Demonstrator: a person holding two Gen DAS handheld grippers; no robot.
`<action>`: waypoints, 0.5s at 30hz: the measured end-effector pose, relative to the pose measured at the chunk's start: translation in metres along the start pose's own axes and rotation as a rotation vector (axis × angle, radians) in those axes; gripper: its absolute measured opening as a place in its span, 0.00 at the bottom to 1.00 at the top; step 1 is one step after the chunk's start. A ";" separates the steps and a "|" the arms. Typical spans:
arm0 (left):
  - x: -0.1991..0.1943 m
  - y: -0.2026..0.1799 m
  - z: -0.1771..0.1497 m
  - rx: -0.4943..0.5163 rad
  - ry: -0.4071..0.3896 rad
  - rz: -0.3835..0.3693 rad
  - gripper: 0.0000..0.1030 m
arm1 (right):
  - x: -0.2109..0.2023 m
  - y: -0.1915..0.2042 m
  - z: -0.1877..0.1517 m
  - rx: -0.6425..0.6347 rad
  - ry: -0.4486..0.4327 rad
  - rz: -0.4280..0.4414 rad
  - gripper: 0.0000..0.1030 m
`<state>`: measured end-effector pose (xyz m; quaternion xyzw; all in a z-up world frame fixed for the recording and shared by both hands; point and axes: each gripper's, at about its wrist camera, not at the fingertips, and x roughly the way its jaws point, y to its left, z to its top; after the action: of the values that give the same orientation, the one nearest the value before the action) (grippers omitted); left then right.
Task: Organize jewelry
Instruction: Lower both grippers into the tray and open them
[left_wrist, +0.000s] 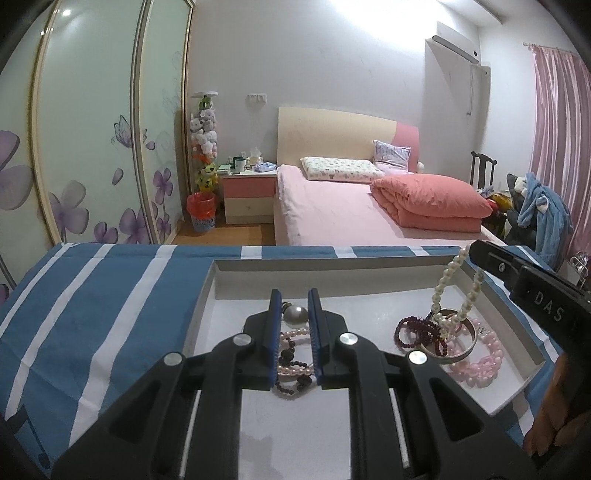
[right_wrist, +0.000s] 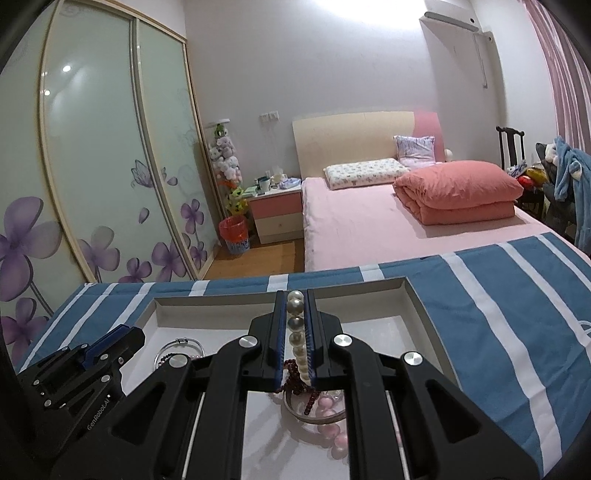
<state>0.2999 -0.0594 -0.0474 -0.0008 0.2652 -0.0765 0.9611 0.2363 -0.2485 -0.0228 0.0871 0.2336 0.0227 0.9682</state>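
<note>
A shallow white tray (left_wrist: 369, 269) lies on a blue-and-white striped cloth. My left gripper (left_wrist: 295, 299) hangs over its left part, jaws narrowly apart around a large grey pearl (left_wrist: 295, 315) and mixed pink and dark bead strands (left_wrist: 291, 354); whether it grips them is unclear. My right gripper (right_wrist: 295, 295) is shut on a white pearl strand (right_wrist: 297, 332), which hangs from it in the left wrist view (left_wrist: 448, 280). Below it lie a dark red bead bracelet (left_wrist: 413, 328), a silver bangle (left_wrist: 465, 347) and a pink bead bracelet (left_wrist: 484, 362).
The striped cloth (left_wrist: 92, 314) covers the surface around the tray. A thin silver bangle (right_wrist: 181, 349) lies in the tray's left part. Beyond are a pink bed (left_wrist: 332, 210), a nightstand (left_wrist: 247, 192), a wardrobe (left_wrist: 92, 129) and a chair with clothes (left_wrist: 535, 206).
</note>
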 end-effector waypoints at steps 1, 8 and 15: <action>0.001 0.001 0.000 -0.003 0.001 0.001 0.17 | 0.001 -0.001 0.000 0.008 0.005 0.002 0.11; 0.000 0.001 -0.001 -0.012 0.003 0.012 0.32 | 0.001 -0.007 -0.003 0.032 0.011 -0.005 0.33; -0.006 0.007 -0.002 -0.021 -0.002 0.023 0.33 | -0.002 -0.008 -0.004 0.025 0.013 -0.009 0.33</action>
<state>0.2944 -0.0515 -0.0462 -0.0081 0.2651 -0.0629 0.9621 0.2329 -0.2559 -0.0265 0.0981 0.2403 0.0159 0.9656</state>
